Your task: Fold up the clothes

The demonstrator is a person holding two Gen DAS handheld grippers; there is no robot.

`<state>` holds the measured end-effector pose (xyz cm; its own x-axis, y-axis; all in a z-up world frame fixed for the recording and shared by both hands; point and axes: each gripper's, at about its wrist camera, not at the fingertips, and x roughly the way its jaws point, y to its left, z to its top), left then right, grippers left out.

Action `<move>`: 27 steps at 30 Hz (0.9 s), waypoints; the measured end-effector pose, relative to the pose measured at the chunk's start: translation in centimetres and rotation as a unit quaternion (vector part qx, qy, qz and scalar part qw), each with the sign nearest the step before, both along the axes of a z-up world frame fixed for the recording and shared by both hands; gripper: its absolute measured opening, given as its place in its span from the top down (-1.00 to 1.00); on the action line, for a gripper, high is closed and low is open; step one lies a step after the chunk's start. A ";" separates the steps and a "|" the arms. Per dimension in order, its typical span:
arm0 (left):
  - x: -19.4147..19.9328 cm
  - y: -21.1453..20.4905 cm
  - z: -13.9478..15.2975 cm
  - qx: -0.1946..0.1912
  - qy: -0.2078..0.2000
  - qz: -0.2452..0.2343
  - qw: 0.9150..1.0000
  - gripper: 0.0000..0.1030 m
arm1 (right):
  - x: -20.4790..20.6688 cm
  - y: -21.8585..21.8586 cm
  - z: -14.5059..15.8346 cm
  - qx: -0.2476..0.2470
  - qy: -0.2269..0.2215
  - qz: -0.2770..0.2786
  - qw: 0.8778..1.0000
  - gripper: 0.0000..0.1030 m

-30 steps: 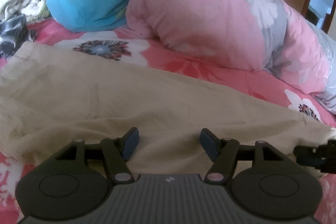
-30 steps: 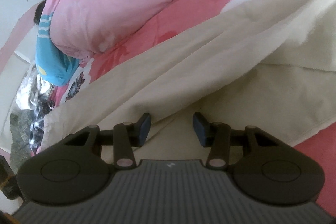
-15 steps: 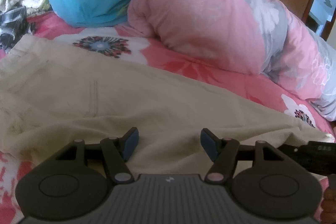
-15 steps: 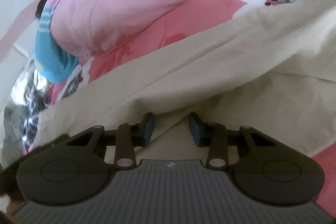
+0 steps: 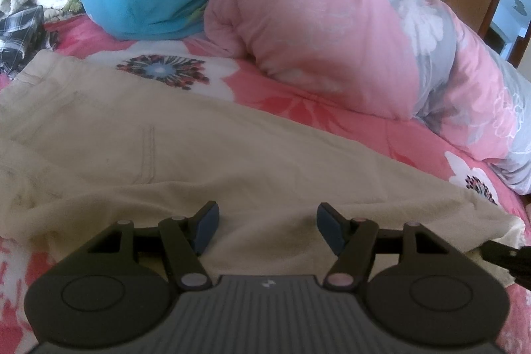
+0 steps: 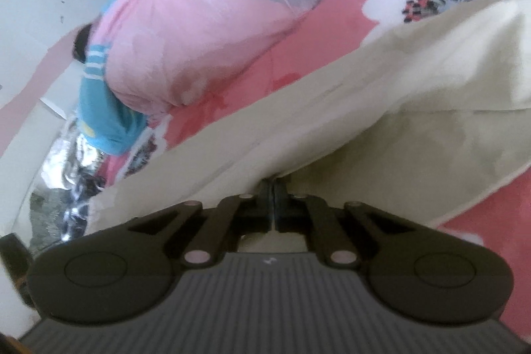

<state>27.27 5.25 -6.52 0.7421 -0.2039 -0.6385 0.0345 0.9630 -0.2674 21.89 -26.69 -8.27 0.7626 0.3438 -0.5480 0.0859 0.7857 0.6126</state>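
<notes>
Right gripper [image 6: 274, 188] jaws just closed, now clenched on trousers [image 6: 332, 128] edge. Left gripper [image 5: 267, 229] released above cloth. Fold lift can begin.

text: none readable | labels: none | brands: none | numbers: none

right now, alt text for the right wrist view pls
The right hand-held gripper is shut on a fold of the beige garment, which lies across a pink floral bedsheet. A rolled pink quilt sits behind.
</notes>
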 end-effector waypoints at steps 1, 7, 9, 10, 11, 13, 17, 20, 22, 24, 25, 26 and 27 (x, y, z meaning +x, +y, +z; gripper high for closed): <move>0.0 0.1 0.0 -0.001 0.000 0.000 1.000 -0.30 | -0.5 -0.1 0.4 0.002 -0.004 0.000 1.000 1.00; -0.1 0.1 0.0 -0.004 0.000 0.000 1.000 -0.30 | -3.4 -0.7 1.1 0.014 -0.009 -0.003 1.000 1.00; -0.1 0.2 0.0 -0.003 0.000 -0.002 1.000 -0.30 | -4.0 -0.9 0.5 0.014 -0.002 -0.008 1.000 1.00; -0.1 0.2 0.0 -0.003 0.000 -0.003 1.000 -0.30 | -4.2 -1.0 0.1 0.015 0.003 -0.011 1.000 1.00; -0.1 0.3 0.0 -0.003 -0.001 -0.003 1.000 -0.30 | -4.3 -1.2 -0.4 0.017 0.011 -0.015 1.000 1.00; -0.2 0.4 0.1 -0.001 -0.003 -0.001 1.000 -0.29 | -4.4 -1.3 -1.4 0.023 0.025 -0.020 0.999 1.00; -0.9 0.3 0.9 0.003 -0.037 0.006 0.999 -0.29 | -4.7 -1.2 -2.9 0.026 0.040 -0.023 0.999 1.00; -1.7 -0.6 1.7 0.000 -0.073 -0.018 0.997 -0.29 | -5.1 -1.1 -2.9 0.017 0.035 -0.024 0.999 1.00; -2.2 -1.6 2.0 0.004 -0.090 -0.040 0.995 -0.30 | -5.4 -1.1 -2.7 0.009 0.029 -0.025 0.999 1.00; -2.6 -3.1 1.9 0.010 -0.097 -0.069 0.993 -0.30 | -5.6 -1.4 -2.7 0.013 0.021 -0.028 0.999 1.00; -2.8 -3.9 1.8 0.014 -0.097 -0.082 0.992 -0.30 | -5.8 -1.6 -2.7 0.022 0.018 -0.030 0.999 1.00; -3.0 -4.6 1.7 0.018 -0.097 -0.094 0.991 -0.30 | -5.9 -1.8 -2.8 0.031 0.016 -0.032 0.999 0.96; -3.1 -5.4 1.5 0.024 -0.096 -0.106 0.989 -0.30 | -6.0 -2.1 -2.9 0.039 0.016 -0.034 0.999 0.95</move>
